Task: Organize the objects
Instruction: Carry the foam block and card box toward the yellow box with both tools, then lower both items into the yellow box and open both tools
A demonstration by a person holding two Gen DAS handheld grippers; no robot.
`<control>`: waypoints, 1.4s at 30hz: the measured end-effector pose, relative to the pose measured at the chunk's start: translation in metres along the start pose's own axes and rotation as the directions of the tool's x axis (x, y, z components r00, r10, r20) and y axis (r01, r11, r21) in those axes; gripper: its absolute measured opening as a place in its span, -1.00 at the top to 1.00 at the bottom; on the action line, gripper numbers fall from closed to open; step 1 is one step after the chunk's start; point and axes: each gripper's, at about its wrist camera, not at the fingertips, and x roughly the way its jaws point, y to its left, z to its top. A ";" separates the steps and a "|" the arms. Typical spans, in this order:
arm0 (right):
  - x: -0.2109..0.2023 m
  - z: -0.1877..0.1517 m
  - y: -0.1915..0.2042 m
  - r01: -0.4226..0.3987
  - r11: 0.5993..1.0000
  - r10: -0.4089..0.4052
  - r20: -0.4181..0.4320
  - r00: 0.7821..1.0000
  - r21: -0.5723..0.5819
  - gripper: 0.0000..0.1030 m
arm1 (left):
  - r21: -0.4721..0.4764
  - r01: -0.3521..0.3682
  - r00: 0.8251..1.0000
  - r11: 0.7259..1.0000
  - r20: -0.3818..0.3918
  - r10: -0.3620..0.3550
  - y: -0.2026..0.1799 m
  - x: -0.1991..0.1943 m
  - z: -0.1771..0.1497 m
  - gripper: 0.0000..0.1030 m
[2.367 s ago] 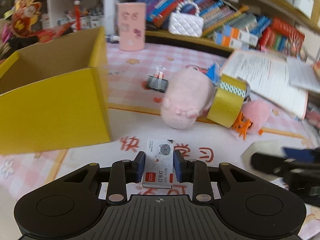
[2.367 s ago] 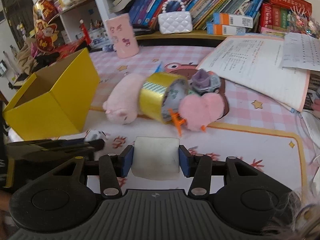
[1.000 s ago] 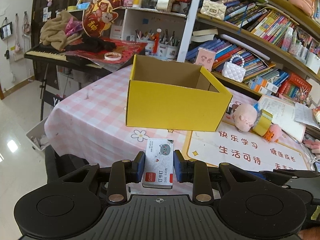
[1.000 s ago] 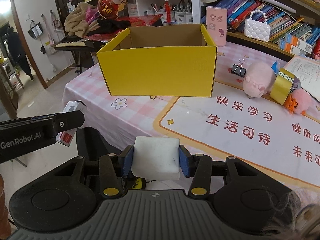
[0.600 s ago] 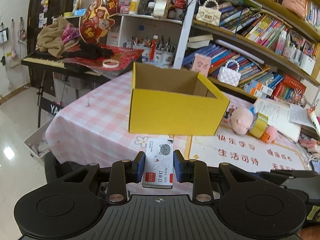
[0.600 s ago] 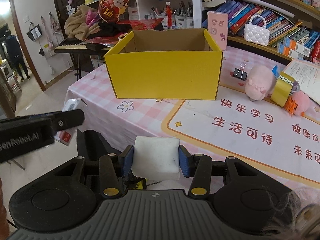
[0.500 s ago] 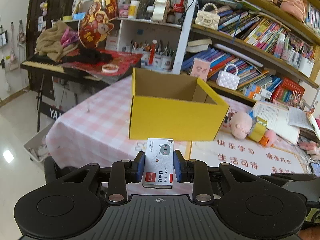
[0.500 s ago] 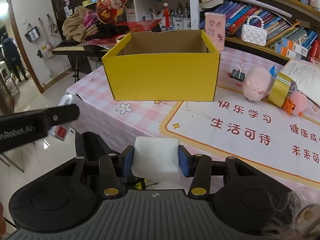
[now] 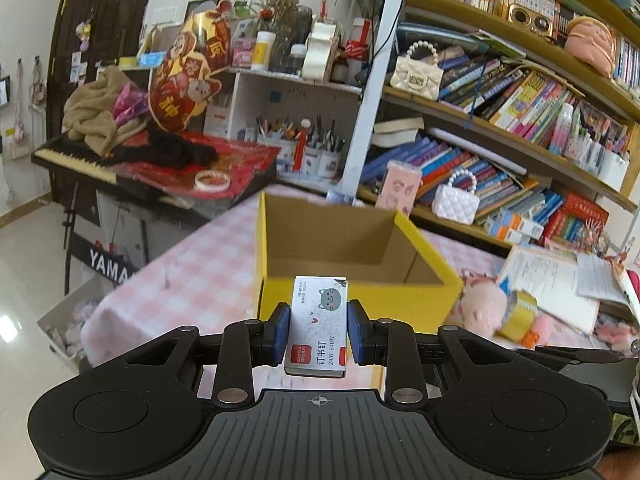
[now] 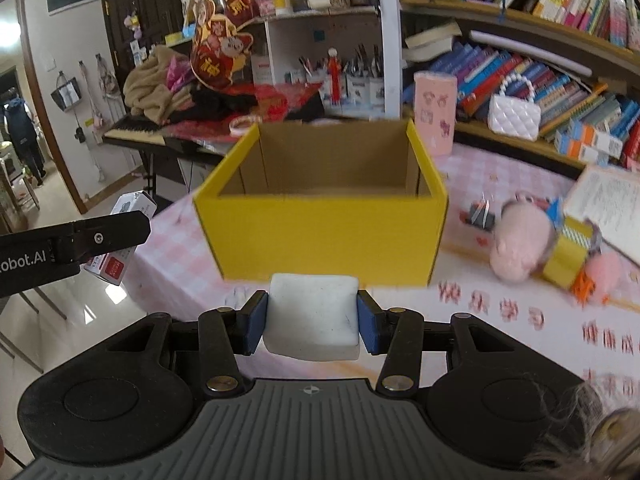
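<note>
The left gripper point(image 9: 319, 326) is clamping a small staple box point(image 9: 318, 326) between its blue pads, holding it in the air in front of an open yellow cardboard box point(image 9: 360, 300). The right gripper point(image 10: 312, 318) is squeezing a white eraser block point(image 10: 312, 316), also just before that box, which is sitting on a pink checked tablecloth point(image 9: 200, 276).
</note>
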 end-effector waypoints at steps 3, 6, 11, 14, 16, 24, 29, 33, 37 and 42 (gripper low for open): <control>0.010 0.022 -0.005 -0.003 1.000 0.003 0.030 1.000 -0.010 0.14 | 0.013 0.006 1.000 1.000 0.018 -0.007 -0.003 0.015 0.018 0.45; 0.021 0.043 -0.012 -0.006 1.000 0.008 0.054 0.999 -0.022 0.14 | 0.028 0.010 0.999 1.000 0.031 -0.010 -0.007 0.032 0.033 0.45; 0.043 0.071 -0.027 -0.012 0.999 0.015 0.066 0.998 -0.048 0.14 | 0.024 -0.004 0.999 1.000 0.033 0.003 -0.014 0.059 0.048 0.45; 0.058 0.086 -0.036 -0.024 0.997 0.028 0.067 0.997 -0.069 0.14 | 0.007 -0.017 1.000 1.000 0.023 0.017 -0.016 0.077 0.055 0.45; 0.068 0.095 -0.041 -0.033 0.996 0.039 0.064 0.997 -0.087 0.14 | 0.000 -0.029 0.999 1.000 0.015 0.029 -0.017 0.089 0.060 0.45; 0.126 0.127 -0.053 -0.090 0.975 0.096 0.020 0.995 -0.202 0.14 | -0.049 -0.078 0.995 0.996 -0.063 0.074 -0.013 0.147 0.081 0.45; 0.179 0.143 -0.050 -0.125 0.929 0.108 -0.066 0.992 -0.348 0.14 | -0.068 -0.099 0.979 0.993 -0.185 0.085 -0.008 0.203 0.085 0.45; 0.219 0.139 -0.039 -0.165 0.841 0.082 -0.180 0.980 -0.515 0.13 | -0.012 -0.123 0.959 0.992 -0.257 0.116 -0.013 0.237 0.080 0.44; 0.241 0.131 -0.030 -0.212 0.737 0.064 -0.245 0.967 -0.642 0.13 | 0.033 -0.132 0.938 0.991 -0.319 0.136 -0.017 0.254 0.075 0.43; 0.253 0.123 -0.024 -0.250 0.616 0.039 -0.288 0.957 -0.747 0.13 | 0.002 -0.135 0.910 0.991 -0.395 0.124 -0.005 0.266 0.068 0.43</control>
